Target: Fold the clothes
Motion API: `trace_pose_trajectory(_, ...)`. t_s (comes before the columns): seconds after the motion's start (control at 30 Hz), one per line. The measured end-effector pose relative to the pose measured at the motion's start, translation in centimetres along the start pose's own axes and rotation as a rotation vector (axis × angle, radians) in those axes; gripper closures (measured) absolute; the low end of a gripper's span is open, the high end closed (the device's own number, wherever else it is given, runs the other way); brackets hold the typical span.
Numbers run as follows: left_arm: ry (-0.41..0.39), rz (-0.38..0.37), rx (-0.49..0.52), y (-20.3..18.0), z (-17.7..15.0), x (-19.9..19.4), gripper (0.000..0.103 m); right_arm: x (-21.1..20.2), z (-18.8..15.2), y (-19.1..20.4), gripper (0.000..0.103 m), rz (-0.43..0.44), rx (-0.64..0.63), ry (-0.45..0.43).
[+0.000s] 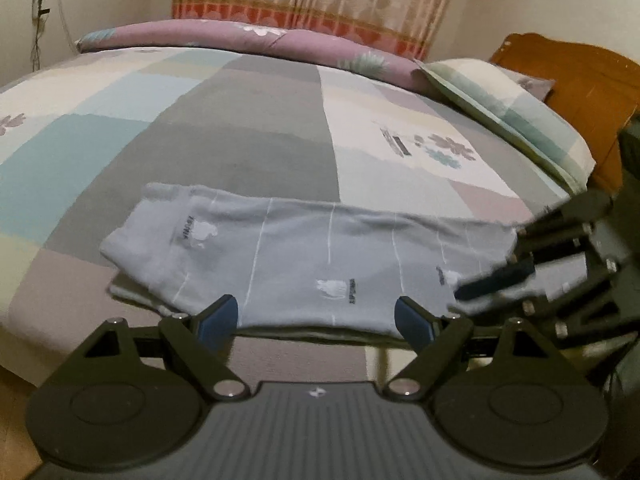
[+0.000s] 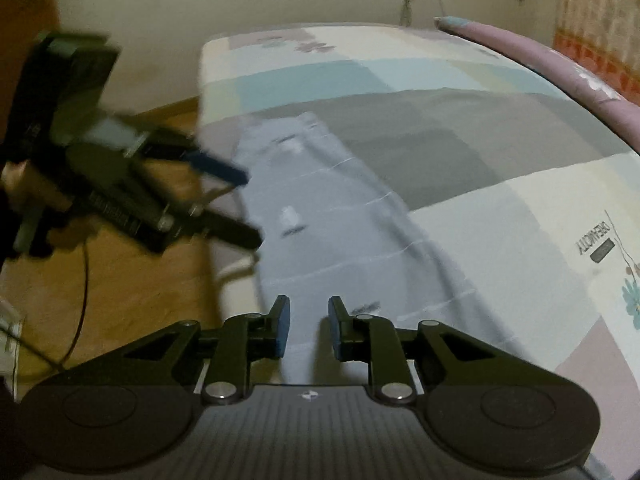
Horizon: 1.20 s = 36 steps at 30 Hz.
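Pale blue cotton, thin and limp, is seen in the folded garment (image 1: pixel 304 256), which is laid as a long strip on the patchwork bed (image 1: pixel 256 128), just ahead of the left gripper (image 1: pixel 316 312). That gripper is held wide apart with nothing between its pads. The right gripper (image 2: pixel 306 330) is parted only a little over the strip's near end, nothing clamped. Light, soft and prone to sagging, the cloth is best taken at an end edge, pinching through all layers so the fold is carried over evenly.
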<state>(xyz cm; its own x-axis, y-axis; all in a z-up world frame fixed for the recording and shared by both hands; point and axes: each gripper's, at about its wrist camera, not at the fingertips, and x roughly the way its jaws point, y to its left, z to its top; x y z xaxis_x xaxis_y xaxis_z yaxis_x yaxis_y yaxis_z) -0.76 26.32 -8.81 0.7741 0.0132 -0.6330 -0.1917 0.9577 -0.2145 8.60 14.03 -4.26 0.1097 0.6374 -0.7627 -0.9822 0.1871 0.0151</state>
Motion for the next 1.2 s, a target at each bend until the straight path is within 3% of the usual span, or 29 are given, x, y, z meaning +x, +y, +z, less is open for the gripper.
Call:
trace_pose_trajectory(0.27,-0.007,0.019,-0.007,-0.2,0.3,-0.7,0.017,0.6,-0.6,1.8,0.08,-0.047,-0.106,0.032)
trace_pose_trajectory(0.3,-0.005,0.019,-0.003,-0.3,0.3,-0.7,0.017,0.7,-0.7,2.1,0.083,-0.055,-0.13,0.037)
trace_pose_trajectory(0.33,-0.005,0.019,0.001,-0.5,0.2,-0.7,0.017,0.8,-0.8,2.3,0.098,-0.061,-0.151,0.04)
trace_pose_trajectory(0.37,-0.004,0.021,0.003,-0.5,0.2,-0.7,0.017,0.8,-0.8,2.4,0.1,-0.067,-0.161,0.042)
trace_pose_trajectory(1.0,0.008,0.038,0.025,-0.4,0.3,1.0,0.017,-1.3,-0.8,1.1,0.101,-0.075,-0.098,0.041)
trace_pose_trajectory(1.2,0.003,0.039,0.029,0.0,-0.1,-0.1,0.017,-1.0,-0.7,1.2,0.1,-0.093,-0.089,0.035)
